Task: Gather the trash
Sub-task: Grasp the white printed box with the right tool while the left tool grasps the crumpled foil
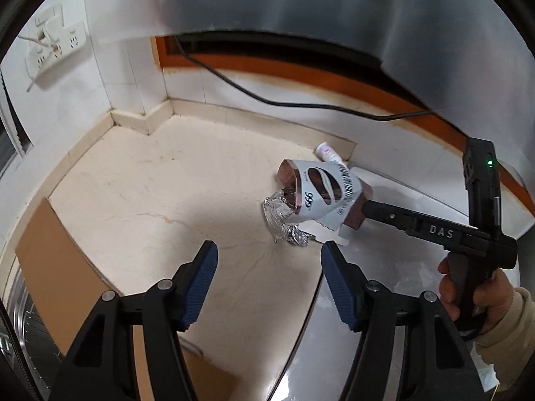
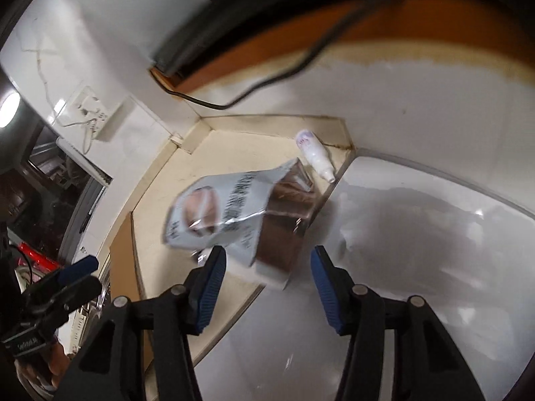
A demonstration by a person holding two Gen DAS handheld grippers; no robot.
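Observation:
A torn grey-and-brown carton point(image 1: 321, 197) lies on the cream counter point(image 1: 167, 200), with crumpled foil point(image 1: 284, 224) against its near side and a small white bottle point(image 1: 329, 153) behind it by the wall. My left gripper point(image 1: 269, 267) hangs open just short of the foil, nothing between its pads. The right gripper point(image 1: 367, 209), held by a hand point(image 1: 468, 297), reaches the carton's right end. In the right wrist view the carton point(image 2: 267, 214) is blurred; its near end sits between the open pads of my right gripper point(image 2: 269, 267), and no pad presses on it. The bottle point(image 2: 316, 157) lies beyond. The left gripper point(image 2: 80, 277) shows at lower left.
A glossy white curved surface point(image 1: 384, 300) adjoins the counter on the right. A black cable point(image 1: 267, 100) runs along the orange-framed wall. A wall socket point(image 1: 53, 43) is at upper left. A brown cardboard sheet point(image 1: 60, 260) and metal rack border the counter's left edge.

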